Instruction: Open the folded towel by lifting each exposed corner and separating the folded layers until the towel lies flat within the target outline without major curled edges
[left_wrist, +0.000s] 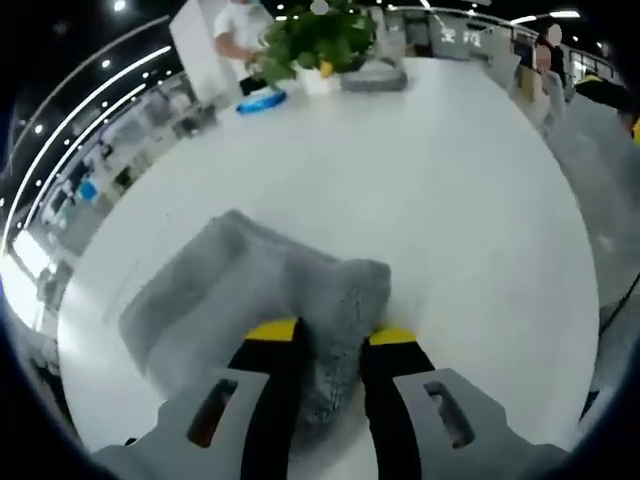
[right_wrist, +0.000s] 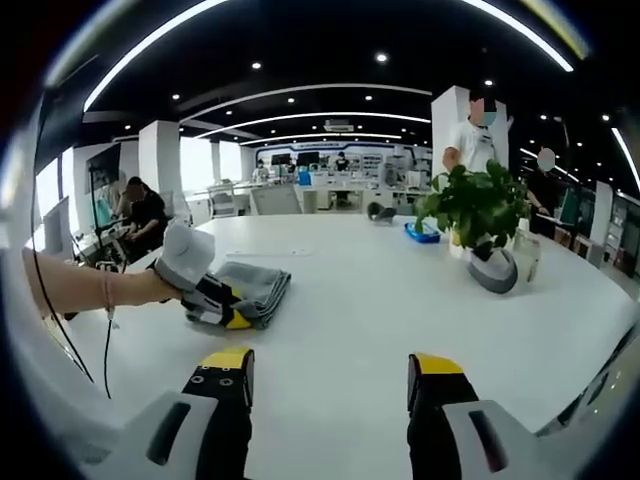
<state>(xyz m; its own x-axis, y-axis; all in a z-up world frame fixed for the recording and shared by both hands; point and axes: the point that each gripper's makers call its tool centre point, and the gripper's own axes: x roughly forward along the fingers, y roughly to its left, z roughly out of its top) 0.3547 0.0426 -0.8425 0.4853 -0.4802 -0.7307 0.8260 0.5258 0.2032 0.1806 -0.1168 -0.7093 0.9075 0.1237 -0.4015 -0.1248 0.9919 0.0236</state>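
Pinching a raised edge of the folded grey towel (left_wrist: 255, 285) between its yellow-tipped jaws, the left claw (left_wrist: 335, 335) is clenched on the fabric in the left gripper view, while the rest of the towel lies on the white tabletop (left_wrist: 430, 190). Beyond it stand a blue object (left_wrist: 262, 101) and a potted plant (left_wrist: 318, 40). In the right gripper view, a person's forearm (right_wrist: 95, 292) reaches in from the left, guiding that left claw (right_wrist: 228, 312) against the towel (right_wrist: 255, 285). Nearer the camera, the right claw (right_wrist: 330, 368) hovers released, jaws well apart above the bare tabletop (right_wrist: 350, 290). Farther right sits the plant (right_wrist: 478, 205).
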